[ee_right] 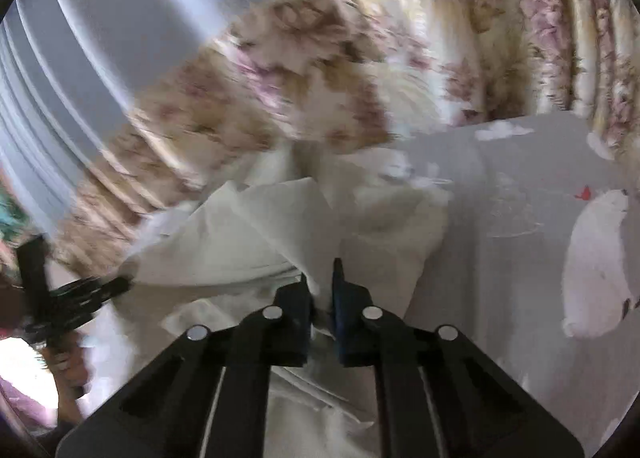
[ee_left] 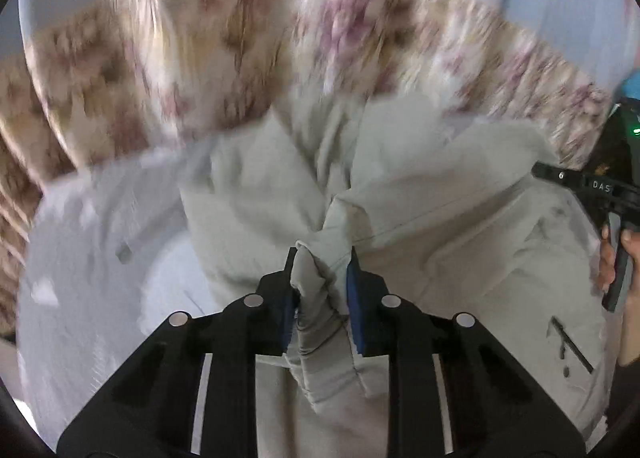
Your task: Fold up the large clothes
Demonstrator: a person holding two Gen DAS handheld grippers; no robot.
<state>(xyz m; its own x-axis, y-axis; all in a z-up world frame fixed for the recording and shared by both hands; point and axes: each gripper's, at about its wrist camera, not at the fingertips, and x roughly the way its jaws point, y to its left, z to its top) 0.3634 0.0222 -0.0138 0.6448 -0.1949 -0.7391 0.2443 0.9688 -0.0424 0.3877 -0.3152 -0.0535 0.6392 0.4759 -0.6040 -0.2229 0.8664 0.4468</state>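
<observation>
Behind both jaws, a floral beige-and-pink curtain [ee_left: 192, 58] hangs while a large pale grey-green fabric garment [ee_left: 420, 194] is clamped by the left gripper [ee_left: 322, 278] and, seemingly, the right gripper [ee_right: 320, 286], presumably for folding.

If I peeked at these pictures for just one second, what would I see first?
First, the big pale grey-green garment bunched up in the middle, lying on a light bedsheet. The left gripper pinches a thick fold of it right at the bottom centre, and the right gripper bites the cloth the same way. Behind, a flowery beige and pink curtain fills the top.
</observation>
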